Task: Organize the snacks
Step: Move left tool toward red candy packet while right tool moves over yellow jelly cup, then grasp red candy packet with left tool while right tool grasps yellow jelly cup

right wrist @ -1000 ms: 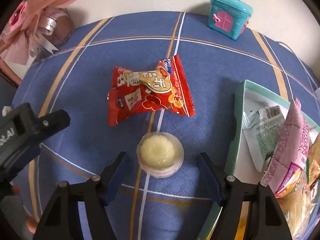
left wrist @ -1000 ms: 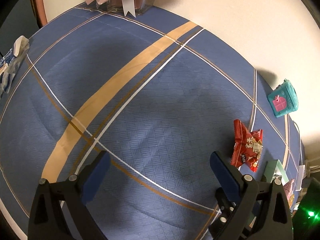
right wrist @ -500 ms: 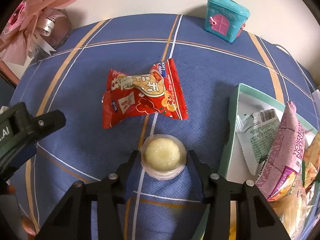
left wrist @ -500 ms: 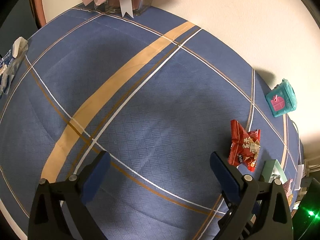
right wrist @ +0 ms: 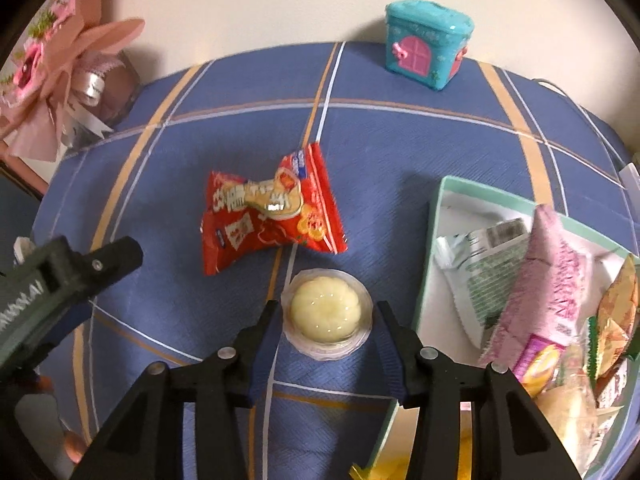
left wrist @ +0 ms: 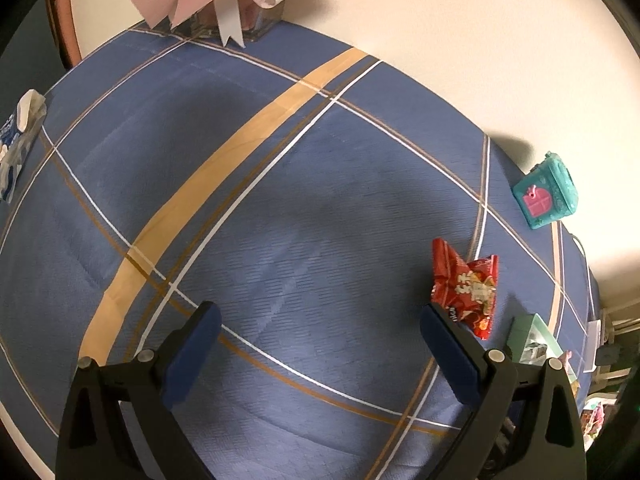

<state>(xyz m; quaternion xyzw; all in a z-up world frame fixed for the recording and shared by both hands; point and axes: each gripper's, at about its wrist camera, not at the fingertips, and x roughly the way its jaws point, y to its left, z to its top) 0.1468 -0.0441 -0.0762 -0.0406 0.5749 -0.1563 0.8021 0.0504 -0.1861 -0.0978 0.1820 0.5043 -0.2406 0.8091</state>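
Since a second ago, my right tool [right wrist: 326,316] has clenched around the jelly cup [right wrist: 327,314], which earlier sat untouched between wide-spread jaws. Now both blue pads press its clear plastic rim, one on each side, so I am grasping it from above. The cup appears to sit just off the blue plaid cloth on the counter [right wrist: 200,160], though I cannot be sure it has fully lifted. I hold it by the rim because the pale yellow jelly inside is soft and the stiff rim gives the pads something firm.

Just beyond the cup lies a red snack packet [right wrist: 272,216], still waiting to be sorted. Its print reads "GOOD" in part; the rest is too small to make out. To the right, a mint-green box [right wrist: 430,240] already holds several packets, so that is probably where the cup belongs.

My left tool [left wrist: 320,344] hangs released and empty over bare cloth, keeping clear. A teal toy house [right wrist: 428,44] stands by the wall.
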